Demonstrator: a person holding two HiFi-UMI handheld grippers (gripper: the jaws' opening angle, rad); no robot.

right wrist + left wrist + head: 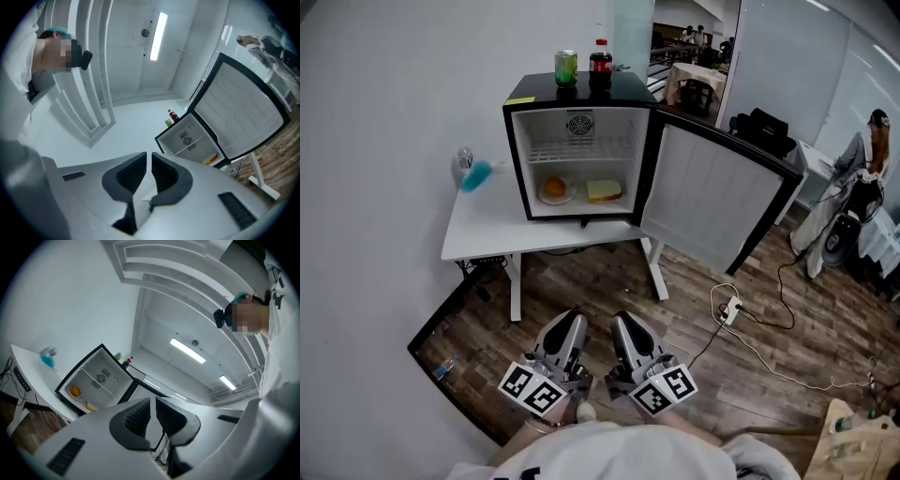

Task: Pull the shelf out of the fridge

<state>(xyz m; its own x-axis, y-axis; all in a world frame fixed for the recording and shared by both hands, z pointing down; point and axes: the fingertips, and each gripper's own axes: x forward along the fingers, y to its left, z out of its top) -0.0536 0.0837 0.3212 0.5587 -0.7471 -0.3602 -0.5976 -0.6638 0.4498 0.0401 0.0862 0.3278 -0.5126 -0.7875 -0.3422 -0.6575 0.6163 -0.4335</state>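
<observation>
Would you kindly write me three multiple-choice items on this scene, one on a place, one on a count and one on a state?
1. Where does the green drink can stand?
A) inside the small black fridge
B) on the wooden floor
C) on top of the fridge

2. How many drink containers stand on the fridge?
A) two
B) one
C) four

3. The white wire shelf is
A) lying on the floor
B) seated inside the fridge
C) half pulled out

Key: 1 C, the can stands on the fridge's black top. 2 A, only the can and a red-capped dark cola bottle stand there. 3 B, the shelf spans the interior, fully in.
</observation>
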